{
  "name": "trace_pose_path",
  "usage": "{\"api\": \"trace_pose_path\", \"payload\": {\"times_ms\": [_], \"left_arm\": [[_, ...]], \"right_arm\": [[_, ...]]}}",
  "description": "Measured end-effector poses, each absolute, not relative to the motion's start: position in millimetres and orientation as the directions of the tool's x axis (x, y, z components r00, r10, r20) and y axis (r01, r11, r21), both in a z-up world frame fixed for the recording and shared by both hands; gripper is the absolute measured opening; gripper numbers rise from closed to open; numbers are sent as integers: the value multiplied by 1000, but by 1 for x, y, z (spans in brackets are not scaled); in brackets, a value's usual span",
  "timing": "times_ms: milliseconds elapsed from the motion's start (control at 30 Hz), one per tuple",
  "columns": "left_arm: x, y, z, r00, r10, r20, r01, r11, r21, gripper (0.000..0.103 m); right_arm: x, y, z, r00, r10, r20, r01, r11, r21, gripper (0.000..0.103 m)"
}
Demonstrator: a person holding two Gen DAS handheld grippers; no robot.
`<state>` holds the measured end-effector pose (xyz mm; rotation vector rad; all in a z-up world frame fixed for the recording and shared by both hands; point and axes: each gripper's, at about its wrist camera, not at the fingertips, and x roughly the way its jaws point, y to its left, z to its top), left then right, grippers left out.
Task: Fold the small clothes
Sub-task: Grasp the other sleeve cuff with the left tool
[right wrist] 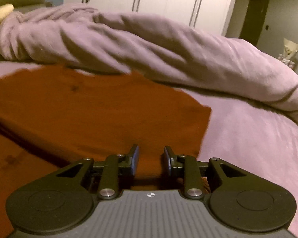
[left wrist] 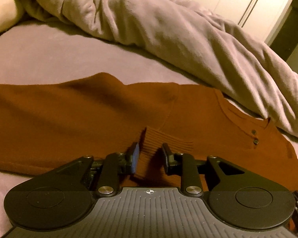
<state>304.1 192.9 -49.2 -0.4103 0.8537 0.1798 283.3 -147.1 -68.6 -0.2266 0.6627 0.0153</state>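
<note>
A rust-brown knit top [left wrist: 79, 119] lies spread on the bed, its buttoned neckline [left wrist: 254, 136] at the right. A ribbed cuff [left wrist: 164, 140] of a folded-in sleeve lies on it. My left gripper [left wrist: 150, 148] is open, low over the top, with the ribbed cuff between its fingers. In the right wrist view the same top [right wrist: 99, 109] fills the left and middle. My right gripper [right wrist: 151, 150] is open, with the garment's near edge between its fingers, close to the right corner [right wrist: 204, 117]. I cannot tell whether either gripper touches the cloth.
The bed has a mauve sheet [right wrist: 248, 148]. A bunched grey-mauve duvet [left wrist: 168, 35] lies across the far side, just behind the top; it also shows in the right wrist view [right wrist: 149, 49]. White wardrobe doors [right wrist: 168, 0] stand beyond. A pale pillow [left wrist: 2, 13] is at far left.
</note>
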Motion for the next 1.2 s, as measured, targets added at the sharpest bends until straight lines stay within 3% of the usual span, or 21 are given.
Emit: {"api": "trace_pose_path", "payload": {"times_ms": [100,400,600,733,833,967,1200], "left_arm": [[303,194,-49,647,-13,-763,-318,904,-286,27],[298,191,-45,637,-14,-770,-316,907,-277,35],[283,200,-34,660,-11,-751,-327,896,-301,39],[244,236,-26,700,25,-713,-392,848,-356,58],[206,276,-33,679,103,-727,-497,794,-351,67],[161,337,-47,636,174,-752,-649,647,-400,71],[125,397,-49,696,223,-683,-689,475,-547,71]], "right_arm": [[288,-160,-69,776,-140,-616,-8,973,-232,24],[279,-152,-51,780,-72,-621,-54,982,-182,25],[276,-147,-66,773,-81,-630,-84,970,-228,26],[273,-153,-60,766,-93,-636,-74,970,-231,27],[261,-153,-51,769,-72,-635,-77,976,-204,32],[236,-154,-43,764,15,-646,-87,993,-80,50],[202,-135,-51,721,57,-691,-109,994,-31,53]]}}
